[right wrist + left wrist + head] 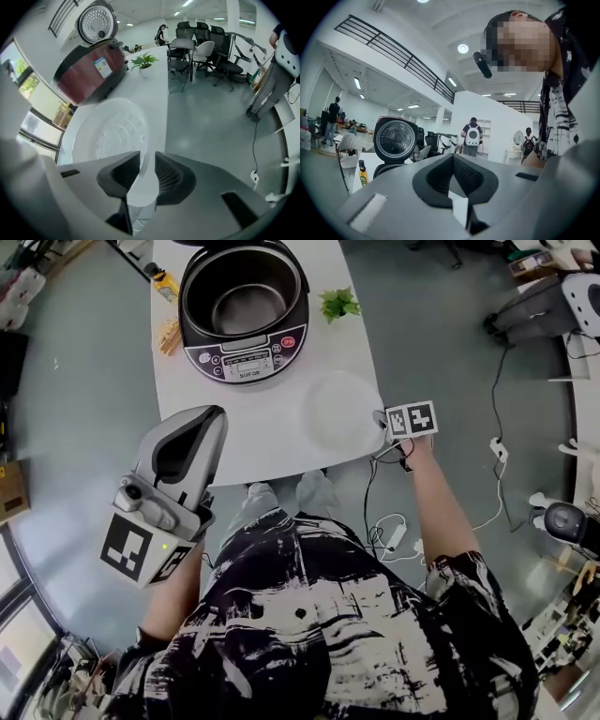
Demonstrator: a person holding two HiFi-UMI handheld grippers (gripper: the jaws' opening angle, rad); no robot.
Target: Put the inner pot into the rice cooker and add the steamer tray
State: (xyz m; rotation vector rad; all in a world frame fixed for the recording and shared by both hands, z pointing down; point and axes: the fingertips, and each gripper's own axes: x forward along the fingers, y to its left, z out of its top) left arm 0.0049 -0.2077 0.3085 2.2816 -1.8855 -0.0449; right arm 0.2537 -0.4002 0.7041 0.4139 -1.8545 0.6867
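Note:
The rice cooker (246, 362) stands open at the far end of the white table (272, 446), with the metal inner pot (246, 301) sitting inside it. The white steamer tray (337, 409) lies flat near the table's front right corner. My right gripper (386, 423) points steeply down at the tray's right edge. In the right gripper view its jaws (146, 171) stand a little apart, with the rim of the tray (110, 133) between the pads. My left gripper (214, 418) hovers level off the table's front left edge, shut and empty (452, 161), facing the cooker's raised lid (395, 138).
A small potted plant (338, 304) stands right of the cooker. A yellow bottle (164, 282) and a wooden item (170, 336) lie to its left. Cables (394, 531) trail on the floor by my right side. Office chairs (197, 51) and people stand beyond the table.

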